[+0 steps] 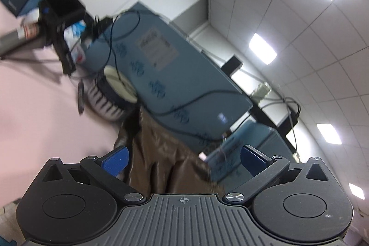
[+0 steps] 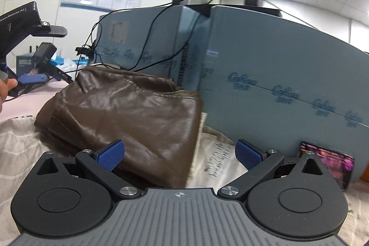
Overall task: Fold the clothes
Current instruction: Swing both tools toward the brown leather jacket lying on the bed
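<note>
Brown leather garment (image 2: 129, 107) lying in a thick bundle, layers doubled over, right in front of the big blue foam boards (image 2: 265, 66). Resting partly on a pale patterned cloth (image 2: 18, 142), with a printed cloth (image 2: 219, 160) just to the right of the garment.

Right gripper (image 2: 180, 153) low at the near edge of the garment, blue fingers wide apart, holding nothing. Left gripper (image 1: 183, 158) tilted over the garment, fingers wide apart too, brown leather showing between them but not pinched.

Hard to say the step: could be a finished fold just let go, or a bundle about to be picked up again. Either way, a grip on a clean edge needed for any more folding.

Readable writing: "GenRobot.AI" on the black device (image 2: 18, 15) left of the garment. Blue logo on the boards, too blurry to spell.
</note>
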The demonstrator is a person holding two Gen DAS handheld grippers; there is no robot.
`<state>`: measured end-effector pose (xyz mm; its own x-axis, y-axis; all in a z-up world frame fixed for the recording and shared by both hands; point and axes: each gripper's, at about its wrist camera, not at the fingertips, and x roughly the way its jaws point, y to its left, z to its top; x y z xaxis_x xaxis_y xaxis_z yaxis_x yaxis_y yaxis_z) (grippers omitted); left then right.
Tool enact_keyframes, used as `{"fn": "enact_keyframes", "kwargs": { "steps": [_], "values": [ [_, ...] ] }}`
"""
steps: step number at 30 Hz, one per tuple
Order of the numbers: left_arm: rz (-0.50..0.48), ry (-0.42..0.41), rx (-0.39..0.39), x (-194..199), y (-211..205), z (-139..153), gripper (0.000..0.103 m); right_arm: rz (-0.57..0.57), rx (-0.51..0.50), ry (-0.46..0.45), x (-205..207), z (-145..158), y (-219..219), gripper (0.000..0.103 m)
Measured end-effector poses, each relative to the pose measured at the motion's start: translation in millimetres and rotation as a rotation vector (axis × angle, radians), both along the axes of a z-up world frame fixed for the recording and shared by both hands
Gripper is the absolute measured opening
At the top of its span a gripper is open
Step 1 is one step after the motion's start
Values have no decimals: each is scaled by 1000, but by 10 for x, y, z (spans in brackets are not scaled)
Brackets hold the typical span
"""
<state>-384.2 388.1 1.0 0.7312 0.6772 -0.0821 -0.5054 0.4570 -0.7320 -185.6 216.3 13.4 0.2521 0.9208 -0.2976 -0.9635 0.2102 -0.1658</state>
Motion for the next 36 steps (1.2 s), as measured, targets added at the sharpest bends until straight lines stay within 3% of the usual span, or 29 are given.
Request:
{"fn": "enact_keyframes", "kwargs": {
  "steps": [4, 9, 13, 18, 23, 29, 32, 36],
  "values": [
    [68, -8, -84, -113, 53, -107, 103, 35, -10, 5, -94, -67, 211, 103],
    [63, -61, -175, -201, 149, -238, 103, 128, -38, -10, -246, -131, 407, 103],
    [13, -106, -182, -215, 190, -281, 103, 215, -51, -48, -359, -125, 445, 103],
    [-60, -110, -157, -149, 196, -253, 103, 324, -86, -2, -395, -80, 387, 103],
    [-201, -35, -130, 112, 424, -138, 103, 210, -124, -162, -560, -183, 562, 103],
    [-364, 68, -83, 446, 738, 28, 103, 29, -9, -156, -455, -72, 529, 102],
    [-392, 27, -127, 543, 1038, 10, 103, -12, 23, -135, -410, -22, 509, 102],
    [-339, -76, -195, 578, 1260, -145, 102, 110, -3, -149, -552, -65, 575, 97]
  ]
}}
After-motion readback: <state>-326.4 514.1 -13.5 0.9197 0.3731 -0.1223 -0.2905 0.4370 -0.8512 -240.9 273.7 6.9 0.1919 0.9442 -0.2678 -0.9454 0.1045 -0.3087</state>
